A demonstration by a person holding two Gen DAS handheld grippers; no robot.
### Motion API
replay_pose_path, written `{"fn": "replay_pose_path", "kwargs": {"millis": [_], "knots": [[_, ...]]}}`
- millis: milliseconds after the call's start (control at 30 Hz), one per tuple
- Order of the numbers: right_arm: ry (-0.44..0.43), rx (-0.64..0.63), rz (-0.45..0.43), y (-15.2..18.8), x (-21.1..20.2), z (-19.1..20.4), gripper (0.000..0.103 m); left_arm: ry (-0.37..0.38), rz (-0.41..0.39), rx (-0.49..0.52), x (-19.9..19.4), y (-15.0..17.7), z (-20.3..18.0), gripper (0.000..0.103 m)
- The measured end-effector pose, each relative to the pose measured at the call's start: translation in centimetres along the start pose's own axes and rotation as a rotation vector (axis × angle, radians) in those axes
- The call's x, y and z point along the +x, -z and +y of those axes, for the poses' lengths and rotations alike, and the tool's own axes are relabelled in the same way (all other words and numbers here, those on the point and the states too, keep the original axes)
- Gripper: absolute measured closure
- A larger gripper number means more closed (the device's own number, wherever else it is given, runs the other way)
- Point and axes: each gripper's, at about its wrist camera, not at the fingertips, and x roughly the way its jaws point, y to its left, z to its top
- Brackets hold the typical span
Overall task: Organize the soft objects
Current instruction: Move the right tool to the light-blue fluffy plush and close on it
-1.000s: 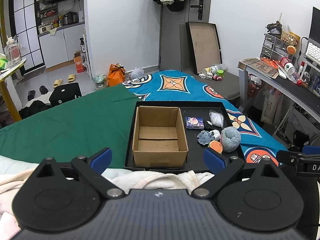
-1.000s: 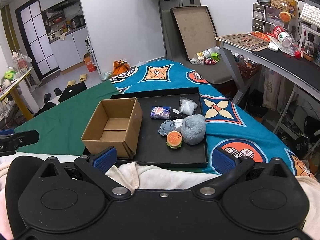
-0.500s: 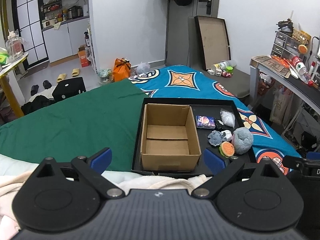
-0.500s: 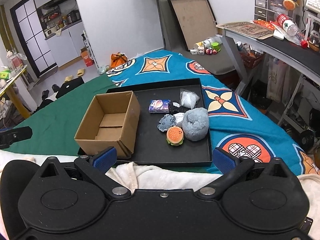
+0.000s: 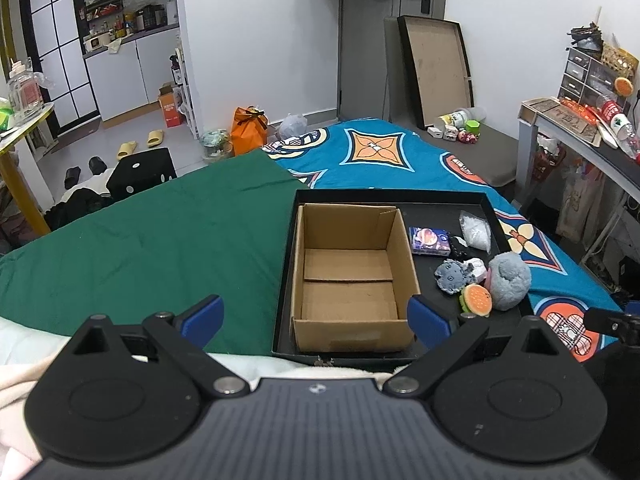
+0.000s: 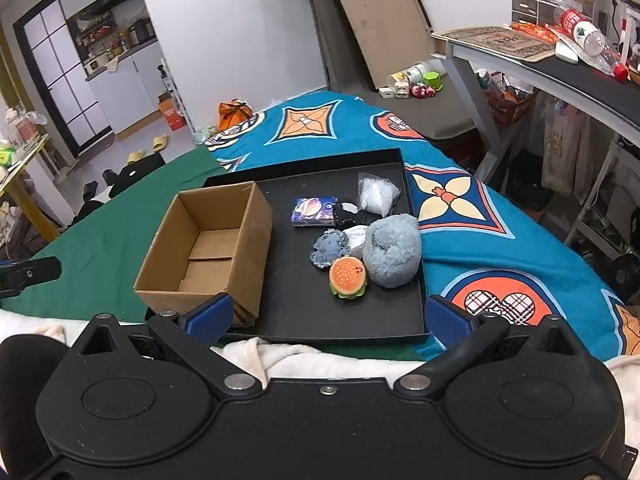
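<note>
- Both grippers have edged closer to the black tray since a second ago; the box and toys loom larger in each view.
- Left gripper hangs with its blue-tipped jaws spread wide, nothing between them, short of the tray's near edge.
- Right gripper is likewise spread wide and empty, near the tray's front rim.
- Cardboard box sits open and empty in the tray's left half.
- Soft objects cluster to its right: a grey fluffy plush, a burger toy touching it, a small grey-blue plush, a blue packet and a clear bag.
- Tray rests on the bed where green sheet meets patterned blue blanket.
</note>
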Motion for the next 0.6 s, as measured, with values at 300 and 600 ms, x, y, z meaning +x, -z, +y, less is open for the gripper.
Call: {"fn": "replay_pose_path", "kwargs": {"millis": [300, 600], "knots": [[0.028, 0.021, 0.019, -0.5, 2.6, -1.3, 0.000, -0.027, 0.025, -0.012, 2.6, -0.9, 0.8, 0.006], [0.029, 0.065, 0.022, -1.0, 5.2, -2.9, 0.000, -0.063, 0.072, -0.026, 5.7, -1.2, 1.7, 0.006]]}}
